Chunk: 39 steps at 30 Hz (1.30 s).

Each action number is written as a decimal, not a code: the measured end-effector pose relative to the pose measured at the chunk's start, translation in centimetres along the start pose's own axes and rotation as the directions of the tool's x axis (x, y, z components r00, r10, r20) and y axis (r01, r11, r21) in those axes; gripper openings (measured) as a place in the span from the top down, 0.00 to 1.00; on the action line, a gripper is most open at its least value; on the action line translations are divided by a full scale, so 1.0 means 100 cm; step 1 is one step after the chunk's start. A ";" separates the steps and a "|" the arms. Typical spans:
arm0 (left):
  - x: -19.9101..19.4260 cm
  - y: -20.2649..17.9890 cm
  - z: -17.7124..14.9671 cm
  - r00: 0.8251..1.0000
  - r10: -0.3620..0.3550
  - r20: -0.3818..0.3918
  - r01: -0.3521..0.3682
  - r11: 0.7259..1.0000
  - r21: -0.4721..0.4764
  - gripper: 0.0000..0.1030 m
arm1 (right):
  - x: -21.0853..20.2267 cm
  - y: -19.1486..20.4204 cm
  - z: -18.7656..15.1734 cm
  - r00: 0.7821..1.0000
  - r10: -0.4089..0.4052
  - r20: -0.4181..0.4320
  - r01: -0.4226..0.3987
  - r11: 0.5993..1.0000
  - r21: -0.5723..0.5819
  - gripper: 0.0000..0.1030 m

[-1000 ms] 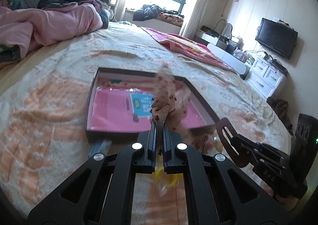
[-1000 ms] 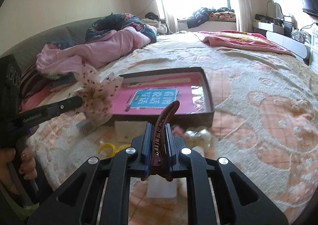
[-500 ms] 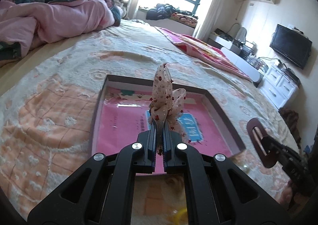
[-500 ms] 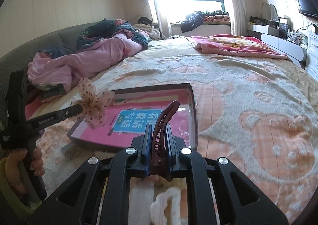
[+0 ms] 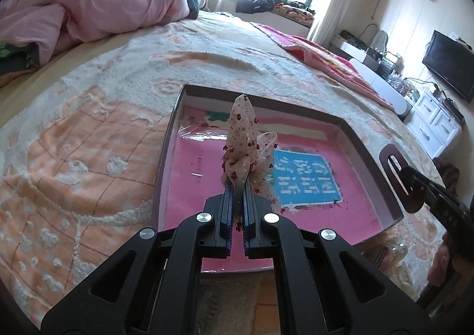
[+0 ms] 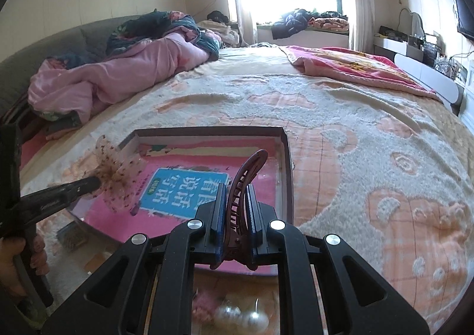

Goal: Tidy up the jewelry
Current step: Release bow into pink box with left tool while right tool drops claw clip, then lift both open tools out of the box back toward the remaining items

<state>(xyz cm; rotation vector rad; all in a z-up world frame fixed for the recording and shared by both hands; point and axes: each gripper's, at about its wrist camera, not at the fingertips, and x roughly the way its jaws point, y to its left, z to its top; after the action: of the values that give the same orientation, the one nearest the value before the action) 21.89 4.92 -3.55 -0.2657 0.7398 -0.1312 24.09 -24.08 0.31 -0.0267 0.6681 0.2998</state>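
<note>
Left wrist view shows a sheer, red-dotted fabric bow (image 5: 247,154) pinched between the blue pads of the left gripper (image 5: 237,201), whose jaws are drawn tight together on the bow's lower end so that the loops stand up just past the fingertips. Directly beyond and below those tips lies a shallow dark-rimmed box (image 5: 367,154) with a pink lining and a blue printed label, resting on the patterned peach and cream bedspread (image 5: 89,157). To the right of the left tongs, over the box's right rim, the brown hair claw clip (image 5: 398,178) sticks out of the right gripper (image 5: 414,184), seen here from the side. Right wrist view has the brown claw clip (image 6: 241,192) gripped on edge between the pads of the right gripper (image 6: 235,210), the jaws narrow and pressed on the clip's sides, its curved toothed arm rising past the fingertips toward the box's (image 6: 288,163) far right corner. Left of these tongs the left gripper (image 6: 94,184) reaches in over the box's left edge with the bow (image 6: 118,175) at its tip, and a hand (image 6: 17,261) grasps its handle at the frame's lower left. Below the right tongs, nearer than the box, blurred pearl-like beads (image 6: 241,315) lie on the bedspread (image 6: 385,187). Farther off, a heap of pink bedding (image 6: 124,74) sits beyond the box to the left.
</note>
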 end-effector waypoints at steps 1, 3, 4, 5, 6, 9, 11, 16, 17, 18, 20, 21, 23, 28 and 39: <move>0.001 0.001 0.000 1.000 0.004 -0.002 -0.004 1.000 0.000 0.99 | 0.005 0.000 0.001 1.000 -0.007 -0.008 0.007 1.000 -0.002 0.88; 0.002 0.003 -0.001 1.000 0.011 -0.005 -0.011 1.000 -0.001 0.98 | 0.012 -0.002 0.004 1.000 -0.007 -0.023 0.007 1.000 -0.002 0.88; 0.002 0.004 -0.001 1.000 0.014 -0.007 -0.014 1.000 -0.001 0.98 | 0.016 -0.002 0.004 0.999 -0.010 -0.032 0.010 1.000 -0.003 0.88; 0.003 0.004 -0.001 1.000 0.018 -0.008 -0.018 1.000 -0.001 0.98 | 0.020 -0.003 0.005 0.999 -0.014 -0.042 0.014 1.000 -0.004 0.88; 0.003 0.004 -0.001 1.000 0.021 -0.012 -0.021 1.000 0.000 0.98 | 0.024 -0.004 0.006 0.999 -0.016 -0.051 0.016 1.000 -0.004 0.88; 0.005 0.004 -0.003 1.000 0.024 -0.016 -0.024 1.000 0.004 0.97 | 0.032 -0.005 0.004 0.997 -0.022 -0.073 0.022 1.000 -0.004 0.88; 0.005 0.003 -0.003 0.999 0.029 -0.017 -0.029 1.000 0.012 0.97 | 0.040 -0.008 0.001 0.995 -0.023 -0.101 0.024 1.000 0.007 0.88; 0.004 0.001 -0.004 0.999 0.033 -0.015 -0.033 0.999 0.017 0.93 | 0.049 -0.011 -0.007 0.991 -0.021 -0.133 0.023 1.000 0.014 0.88; 0.004 0.001 -0.004 0.999 0.033 -0.015 -0.032 0.999 0.016 0.93 | 0.049 -0.012 -0.008 0.991 -0.021 -0.135 0.024 1.000 0.018 0.88; 0.004 0.001 -0.004 0.999 0.032 -0.015 -0.032 0.999 0.016 0.90 | 0.050 -0.013 -0.009 0.990 -0.017 -0.139 0.020 1.000 0.024 0.88; 0.004 0.001 -0.004 0.999 0.032 -0.016 -0.031 0.999 0.016 0.85 | 0.049 -0.016 -0.011 0.990 -0.015 -0.143 0.020 0.999 0.037 0.87; 0.004 0.001 -0.004 0.999 0.033 -0.016 -0.033 0.999 0.017 0.82 | 0.049 -0.017 -0.012 0.989 -0.012 -0.144 0.019 0.999 0.043 0.87; 0.004 0.000 -0.005 0.999 0.035 -0.015 -0.035 0.999 0.018 0.81 | 0.048 -0.020 -0.013 0.990 -0.010 -0.142 0.019 0.998 0.058 0.87; 0.003 0.000 -0.004 0.999 0.034 -0.012 -0.034 0.999 0.019 0.77 | 0.040 -0.021 -0.014 0.993 -0.013 -0.119 0.020 0.998 0.058 0.85; -0.015 -0.002 -0.001 0.999 0.029 0.033 -0.030 0.999 0.019 0.52 | 0.008 -0.017 -0.017 0.999 -0.027 -0.028 0.029 0.997 0.071 0.51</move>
<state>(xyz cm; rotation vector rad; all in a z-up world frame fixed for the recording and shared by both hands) 20.77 5.06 -2.61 -0.2377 0.7091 -0.1061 24.15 -25.72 -1.62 0.0282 0.7045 0.2489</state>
